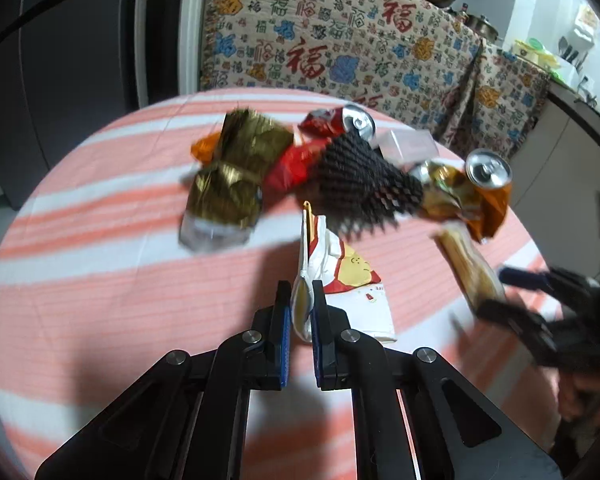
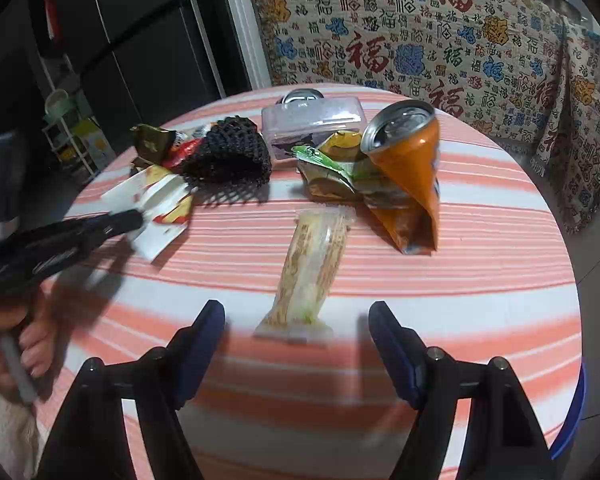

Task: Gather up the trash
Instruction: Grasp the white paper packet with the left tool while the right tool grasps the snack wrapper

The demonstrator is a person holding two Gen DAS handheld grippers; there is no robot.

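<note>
Red "福" characters (image 2: 366, 54) across beige cloth (image 2: 512, 92)

Motion blur is smearing your gold foil wrapper (image 1: 232, 184), the right gripper (image 1: 512, 300) is dissolving into dark blur at the frame's edge, the black mesh (image 2: 228, 152) is covering the red wrapper (image 2: 186, 148), print on the white carton (image 1: 356, 300) is staying too small to read.

The left gripper (image 1: 301, 300) pinches the edge of a white paper wrapper with a yellow cartoon print (image 1: 340, 280) on the pink-and-white striped round table (image 1: 100, 272). Beyond lie a crinkled gold foil packet (image 1: 236, 176), black foam netting (image 1: 360, 180) and 2 crushed drink cans.
</note>
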